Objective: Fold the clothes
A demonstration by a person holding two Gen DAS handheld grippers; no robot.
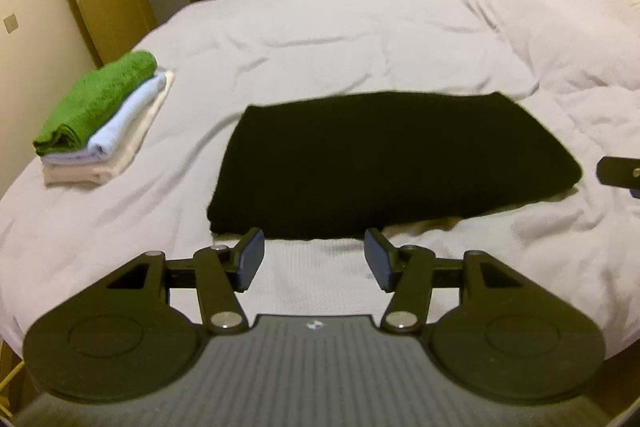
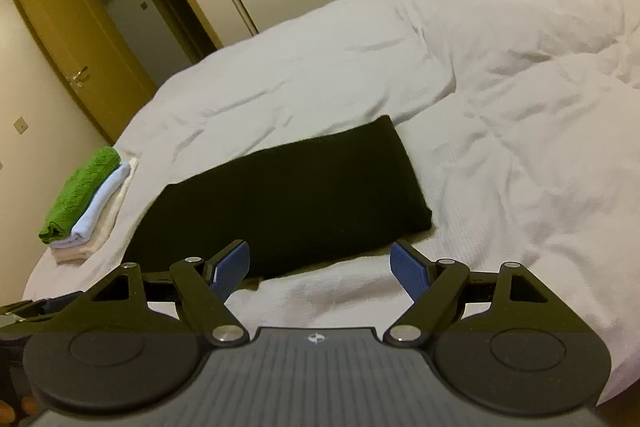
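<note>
Your left gripper (image 1: 314, 261) is wide apart and holds nothing; its dark pads hover just short of the near edge of the black cloth (image 1: 392, 167). Your right gripper (image 2: 320, 269) is also spread wide and empty, with its blue pads (image 2: 408, 269) poised at the same near edge, toward the cloth's right end.

The black cloth lies flat on the bed (image 1: 360, 39) as a long folded rectangle. In the left view it fills the area from 10 to 2 o'clock just beyond the fingers. In the right view it runs from 9 o'clock up toward 12. It looks partly folded, probably with one more fold to go.

A patch of white waffle-textured fabric (image 1: 320, 287) lies directly under both grippers, touching the cloth's near edge. If you close low here, you could pinch that fabric or the duvet along with the cloth and drag the bedding up.

The cloth is thick and layered. Grabbing only the top layer would peel the fold open. If your two grips land at uneven depths, the next fold will probably come out skewed.

At 9 o'clock sits a neat stack (image 1: 100, 119): green towel on top, pale blue and white pieces beneath. It is well apart from the cloth, but a wide leftward swing could knock it over.
</note>
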